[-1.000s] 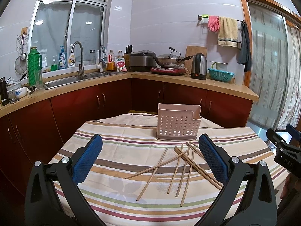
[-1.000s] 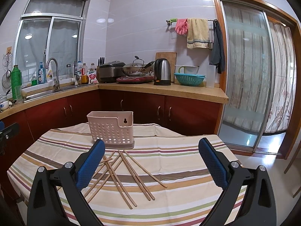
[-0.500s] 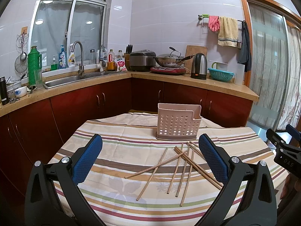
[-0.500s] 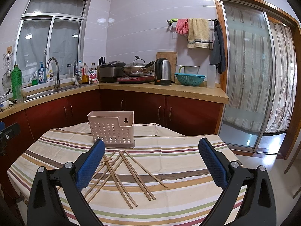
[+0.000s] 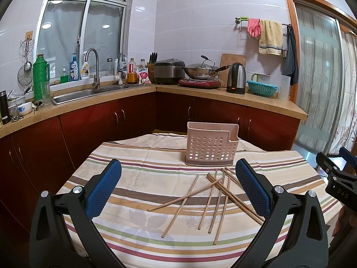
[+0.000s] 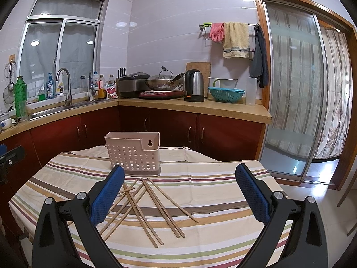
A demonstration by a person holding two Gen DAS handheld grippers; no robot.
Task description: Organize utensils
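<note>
Both tongs, left (image 5: 178, 186) and right (image 6: 179, 189), gape empty above chopsticks (image 6: 154, 207) lying lengthwise toward the holder (image 6: 133, 150).

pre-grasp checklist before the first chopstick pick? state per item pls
1. Left tool open and holding nothing: ok.
2. Right tool open and holding nothing: ok.
3. Chopsticks all loose on the striped tablecloth, in reach view of both cameras: ok.
4. Chopsticks separated for a clean single pick: not ok, several cross and overlap.
5. Holder upright behind the chopsticks, top open: ok.
6. Holder interior free of contents: cannot tell, the inside is hidden from both views.
</note>
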